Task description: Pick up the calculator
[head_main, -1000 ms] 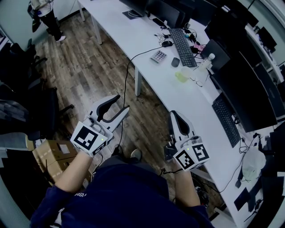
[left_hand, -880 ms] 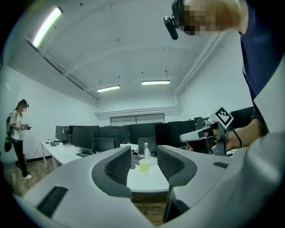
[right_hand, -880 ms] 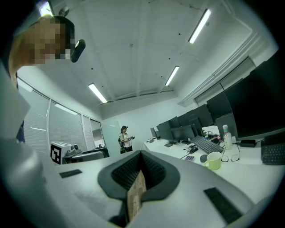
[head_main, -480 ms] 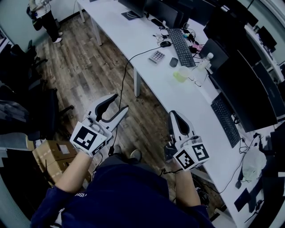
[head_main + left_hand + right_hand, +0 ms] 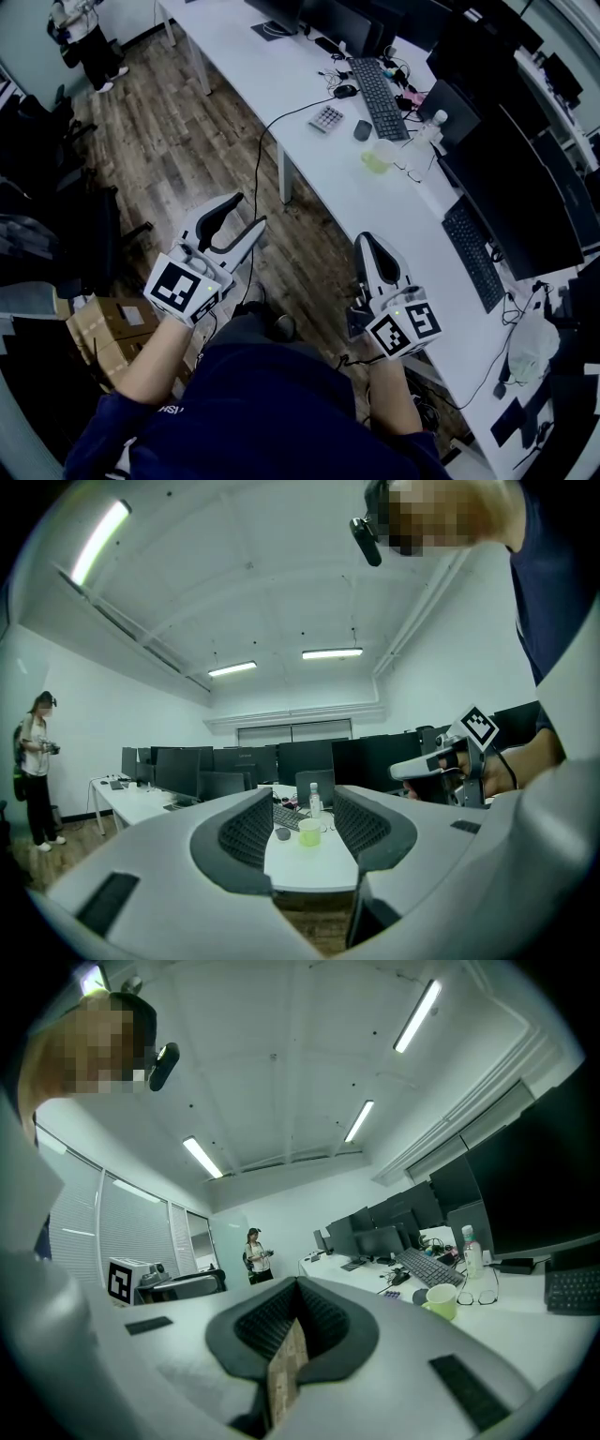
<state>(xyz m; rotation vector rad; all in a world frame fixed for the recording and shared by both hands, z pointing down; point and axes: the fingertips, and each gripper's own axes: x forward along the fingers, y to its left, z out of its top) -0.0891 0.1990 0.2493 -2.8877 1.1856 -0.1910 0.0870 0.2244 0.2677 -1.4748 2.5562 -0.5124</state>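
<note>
Bright even office light from ceiling strip lights (image 5: 326,653), soft faint shadows, strong fisheye bending, dark vignetted corners, mostly sharp focus

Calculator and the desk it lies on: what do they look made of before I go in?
Calculator: probably plastic, a light grey body with a grid of pale keys; too small here to judge the finish. Desk: smooth white top, likely laminate or painted board, even and matte-looking with no grain showing.

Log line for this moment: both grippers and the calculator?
left gripper: jaws just been opening, apart, nothing between | right gripper: shut, empty | small grey calculator: untouched on long white desk, beyond both grippers
</note>
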